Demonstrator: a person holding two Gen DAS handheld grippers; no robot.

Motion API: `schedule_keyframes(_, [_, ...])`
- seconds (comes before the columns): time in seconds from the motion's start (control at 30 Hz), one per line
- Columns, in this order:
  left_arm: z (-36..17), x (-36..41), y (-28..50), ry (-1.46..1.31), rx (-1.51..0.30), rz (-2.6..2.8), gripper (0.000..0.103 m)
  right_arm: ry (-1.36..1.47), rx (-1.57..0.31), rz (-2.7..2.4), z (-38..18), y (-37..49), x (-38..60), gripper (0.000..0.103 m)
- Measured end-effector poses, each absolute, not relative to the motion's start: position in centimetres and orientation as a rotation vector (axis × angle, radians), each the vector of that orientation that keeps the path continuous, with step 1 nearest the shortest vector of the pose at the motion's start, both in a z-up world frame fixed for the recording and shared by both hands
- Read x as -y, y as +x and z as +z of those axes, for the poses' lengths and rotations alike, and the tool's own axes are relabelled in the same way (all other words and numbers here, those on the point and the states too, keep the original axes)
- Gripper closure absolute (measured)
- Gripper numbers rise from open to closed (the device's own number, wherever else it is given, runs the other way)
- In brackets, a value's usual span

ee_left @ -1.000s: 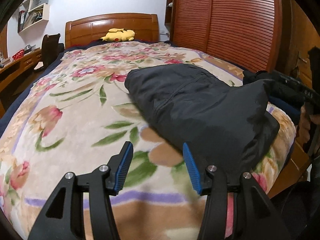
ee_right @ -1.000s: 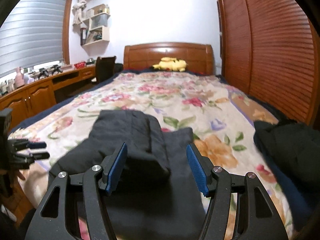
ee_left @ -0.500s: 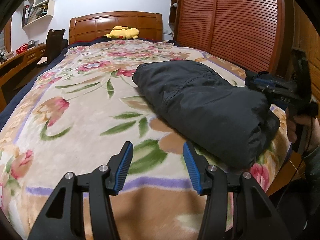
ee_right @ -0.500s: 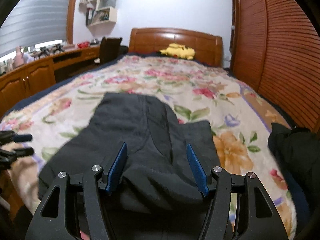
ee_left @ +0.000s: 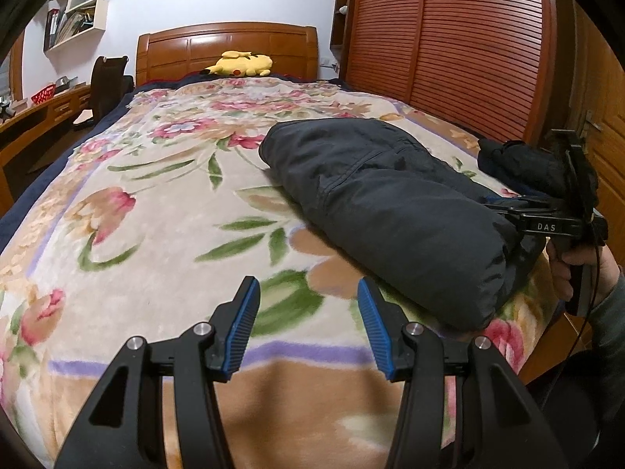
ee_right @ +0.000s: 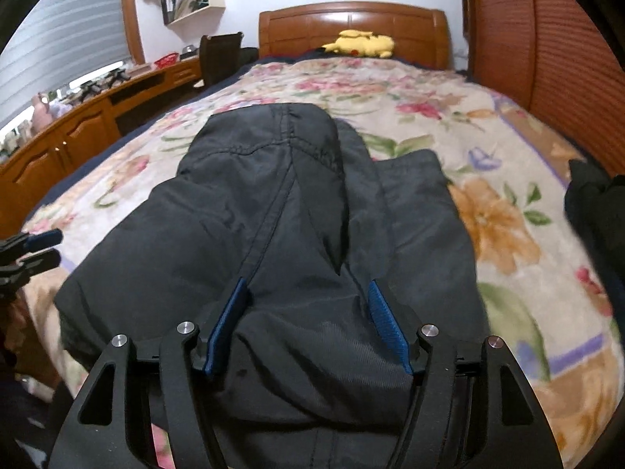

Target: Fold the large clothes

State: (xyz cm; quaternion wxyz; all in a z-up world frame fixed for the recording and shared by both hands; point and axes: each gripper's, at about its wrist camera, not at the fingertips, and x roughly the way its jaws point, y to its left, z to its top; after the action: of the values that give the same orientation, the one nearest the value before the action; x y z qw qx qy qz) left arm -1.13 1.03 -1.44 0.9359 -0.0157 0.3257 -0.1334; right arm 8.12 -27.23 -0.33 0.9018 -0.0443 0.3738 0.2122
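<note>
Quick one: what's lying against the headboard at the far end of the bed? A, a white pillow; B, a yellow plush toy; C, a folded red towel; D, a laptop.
B: a yellow plush toy lies at the wooden headboard, past the floral blanket.

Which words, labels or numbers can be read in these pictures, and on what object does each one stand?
"DAS": white letters on the black body of the right tool, seen from the left wrist camera.
Books and boxes on the wall shelf: any print is too small to read.
No other text is visible.
</note>
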Motion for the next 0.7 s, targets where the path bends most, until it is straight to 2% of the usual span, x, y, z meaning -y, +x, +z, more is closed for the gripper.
schedule_keyframes(0.13, [-1.2,-0.6,-1.1,-0.014,-0.665,-0.273,0.052,-0.07,-0.791,0.482,-0.7,8.1,27.2,0.05])
schedule_keyframes(0.17, [-1.2,-0.4,-1.1,-0.007,-0.664,-0.273,0.052,-0.068,-0.793,0.492,-0.7,8.1,27.0,0.057])
schedule_keyframes(0.2, [-1.2,-0.4,-1.1,-0.004,-0.665,-0.274,0.052,-0.063,-0.795,0.512,-0.8,8.1,26.9,0.072])
schedule_keyframes(0.23, [-1.2,-0.3,-1.1,-0.005,-0.666,-0.277,0.052,-0.053,-0.8,0.549,-0.8,7.9,26.7,0.079])
schedule_keyframes(0.3, [-1.1,-0.2,-1.0,-0.006,-0.67,-0.277,0.052,-0.076,-0.783,0.558,-0.5,7.4,26.3,0.085])
schedule_keyframes(0.5, [-0.5,0.6,-1.3,0.017,-0.669,-0.273,0.052,-0.068,-0.674,0.541,1.7,5.5,26.7,0.091])
schedule_keyframes(0.7, [0.5,1.5,-1.6,0.032,-0.659,-0.275,0.052,-0.037,-0.549,0.51,4.9,3.8,28.6,0.093])
